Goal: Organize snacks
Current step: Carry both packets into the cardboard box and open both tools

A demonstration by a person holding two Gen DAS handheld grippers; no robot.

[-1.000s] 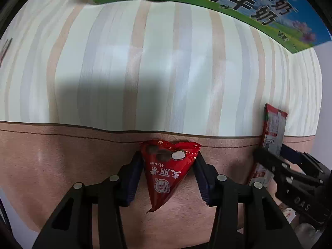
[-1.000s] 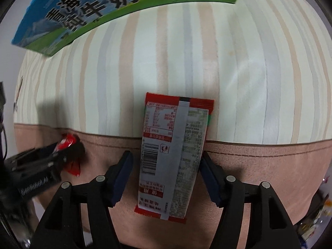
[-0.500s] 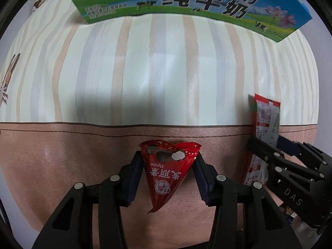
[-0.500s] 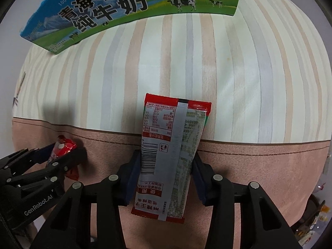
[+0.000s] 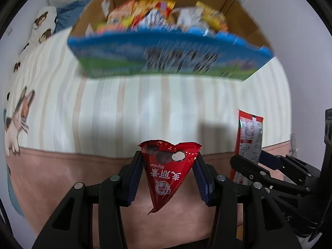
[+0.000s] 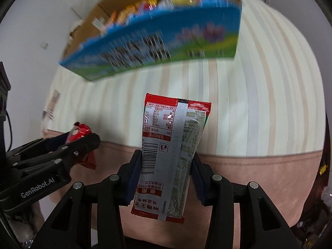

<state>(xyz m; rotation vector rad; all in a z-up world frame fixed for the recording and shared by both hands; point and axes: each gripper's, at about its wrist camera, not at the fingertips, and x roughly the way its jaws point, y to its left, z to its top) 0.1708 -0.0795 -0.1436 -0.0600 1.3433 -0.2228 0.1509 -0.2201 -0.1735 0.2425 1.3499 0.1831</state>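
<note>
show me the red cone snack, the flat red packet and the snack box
red cone snack (image 5: 169, 173), left wrist view, on its printed front between the pads
flat red packet (image 6: 173, 145), right wrist view, on its silver back seam
snack box (image 5: 166, 59), left wrist view, on its blue front wall

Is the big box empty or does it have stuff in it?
Not empty. The box is open on top, with colourful snack packets piled inside.
</note>
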